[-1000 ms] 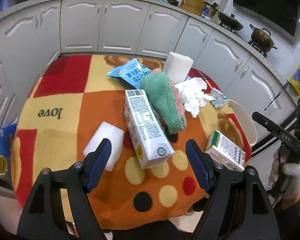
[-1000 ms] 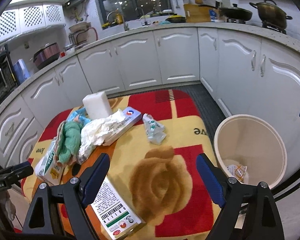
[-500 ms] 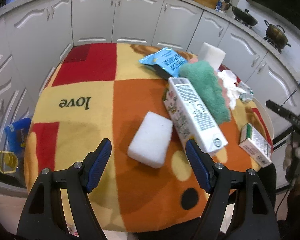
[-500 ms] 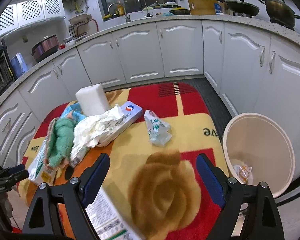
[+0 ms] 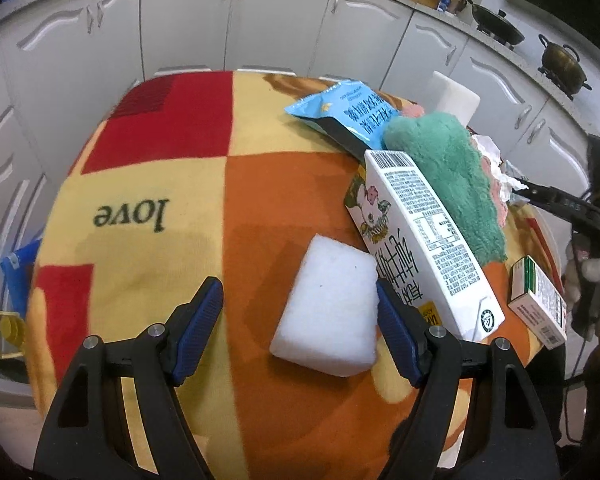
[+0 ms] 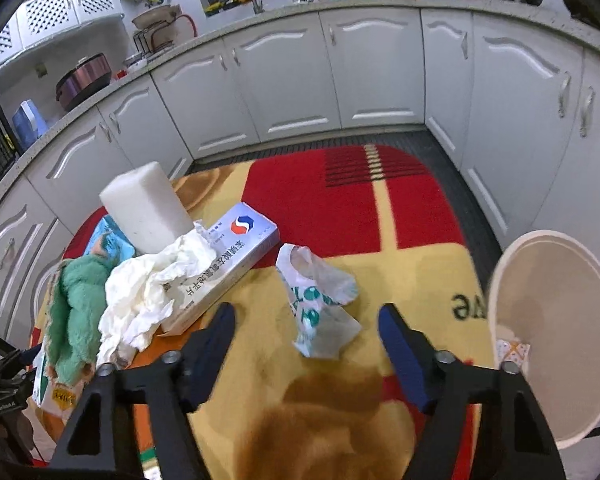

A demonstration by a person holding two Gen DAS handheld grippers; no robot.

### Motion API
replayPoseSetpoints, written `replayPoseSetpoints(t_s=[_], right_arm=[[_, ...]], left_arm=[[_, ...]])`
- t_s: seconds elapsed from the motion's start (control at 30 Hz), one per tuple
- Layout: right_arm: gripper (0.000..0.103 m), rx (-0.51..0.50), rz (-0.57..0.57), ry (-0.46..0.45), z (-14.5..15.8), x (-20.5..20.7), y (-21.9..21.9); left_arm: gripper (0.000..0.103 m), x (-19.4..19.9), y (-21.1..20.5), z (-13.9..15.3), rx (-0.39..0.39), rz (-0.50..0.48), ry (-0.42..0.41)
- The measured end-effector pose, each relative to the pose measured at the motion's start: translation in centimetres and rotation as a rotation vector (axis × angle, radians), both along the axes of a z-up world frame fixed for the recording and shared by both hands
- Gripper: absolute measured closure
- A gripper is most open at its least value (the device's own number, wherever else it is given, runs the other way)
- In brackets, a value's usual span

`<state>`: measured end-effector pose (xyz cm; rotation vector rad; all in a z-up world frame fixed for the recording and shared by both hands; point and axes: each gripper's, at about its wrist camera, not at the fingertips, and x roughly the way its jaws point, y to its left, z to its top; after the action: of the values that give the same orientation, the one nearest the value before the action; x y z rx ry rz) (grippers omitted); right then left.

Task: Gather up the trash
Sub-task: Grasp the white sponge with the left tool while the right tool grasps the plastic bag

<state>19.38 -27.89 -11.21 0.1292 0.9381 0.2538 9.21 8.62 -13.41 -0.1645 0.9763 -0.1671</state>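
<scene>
My left gripper [image 5: 299, 322] hangs over the near edge of the table [image 5: 148, 184], its cloth checked in red, yellow and orange, and my fingers are spread wide with nothing between them but air and the near end of a white sponge [image 5: 329, 307]. The sponge lies flat on the orange square, closer to my right-hand finger [image 5: 396, 338], which sits just beside its edge; I cannot tell if they touch. Just right of the sponge a long white carton [image 5: 424, 236] lies on its side. Behind the carton sits a blue snack bag [image 5: 348, 114], and a green towel [image 5: 448, 172] lies along the carton's far side. Near the table's right edge is a small box [image 5: 538, 302] with a green band.

My right gripper [image 6: 306, 330] is also held wide apart, gripping nothing. At the left of its view the green towel [image 6: 78, 312] lies beside a heap of crumpled tissue [image 6: 152, 284], which spills over a silver medicine box [image 6: 228, 260]. A white block [image 6: 144, 208] stands upright behind them. A crumpled plastic wrapper [image 6: 320, 304] with green print lies on the yellow cloth between my two fingers, a little ahead of the tips. Off the table to the right stands a cream bin [image 6: 556, 272], with a scrap of wrapper [image 6: 510, 350] at its bottom
</scene>
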Motion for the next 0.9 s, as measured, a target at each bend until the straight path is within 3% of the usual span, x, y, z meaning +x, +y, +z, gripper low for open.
replayPoseSetpoints(t_s=[0.1, 0.13, 0.23, 0.6, 0.9], right_arm=[[0.060, -0.002, 0.020, 0.015, -0.8, 0.6, 0.4], [0.069, -0.011, 0.018, 0.017, -0.9, 0.6, 0.4], [0.074, -0.010, 0.016, -0.001, -0.6, 0.0, 0.2], [0.076, 0.061, 0.035, -0.116, 3.7, -4.9, -0.7], [0.076, 0.067, 0.029, -0.160, 5.5, -8.3, -0.9]], left_arm=[[0.044, -0.1, -0.3, -0.2, 0.005, -0.011, 0.000], [0.055, -0.2, -0.2, 0.0, -0.009, -0.019, -0.002], [0.065, -0.3, -0.2, 0.6, -0.027, -0.024, -0.010], [0.068, -1.9, 1.2, 4.8, -0.041, 0.024, -0.097], [0.068, -2.9, -3.1, 9.8, -0.040, -0.083, -0.202]])
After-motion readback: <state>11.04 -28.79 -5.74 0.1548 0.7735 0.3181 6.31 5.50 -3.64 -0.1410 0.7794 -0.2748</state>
